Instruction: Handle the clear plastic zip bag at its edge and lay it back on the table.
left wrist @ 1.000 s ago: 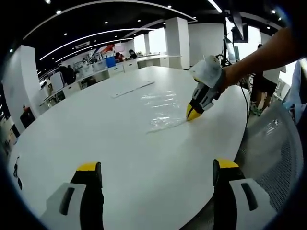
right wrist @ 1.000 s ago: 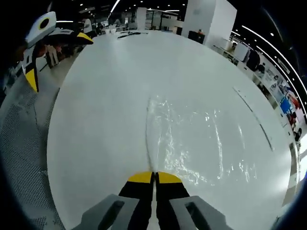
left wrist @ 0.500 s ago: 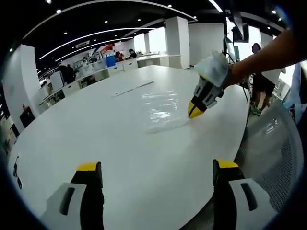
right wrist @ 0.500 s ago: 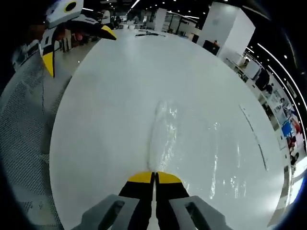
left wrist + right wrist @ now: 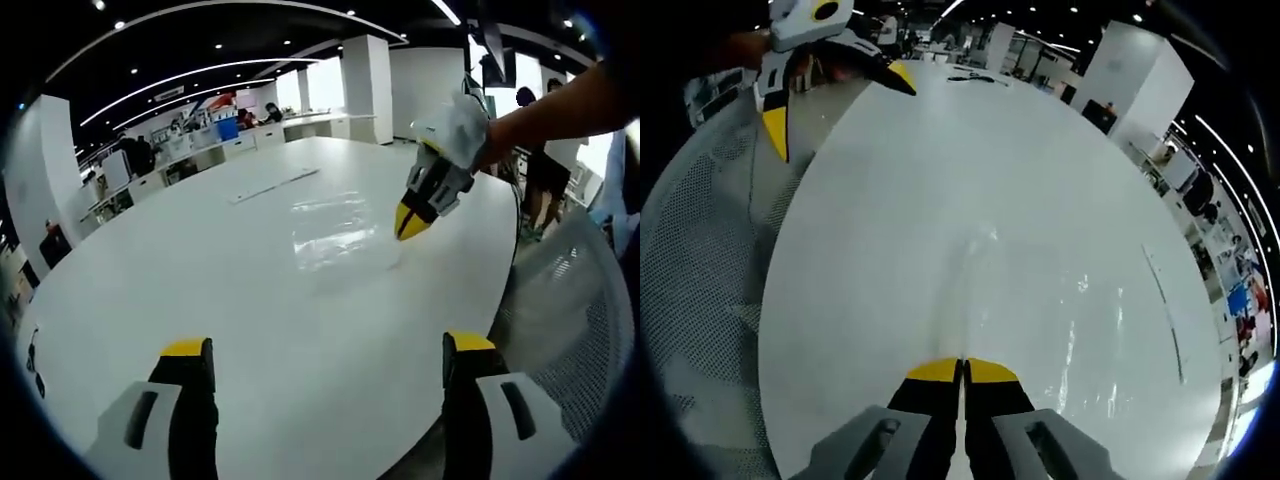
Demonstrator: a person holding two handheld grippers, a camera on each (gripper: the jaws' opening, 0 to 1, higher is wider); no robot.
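We hold the clear zip bag by its near edge in our right gripper, jaws pinched shut on the plastic, lifted just above the white table. From that grip the bag trails away from us, its far part seemingly lying on the table. Our left gripper hangs wide open, well apart from the bag, so laying it down looks like the right's job.

Clear glossy plastic zip bag, smooth matt white table, grey mesh chair
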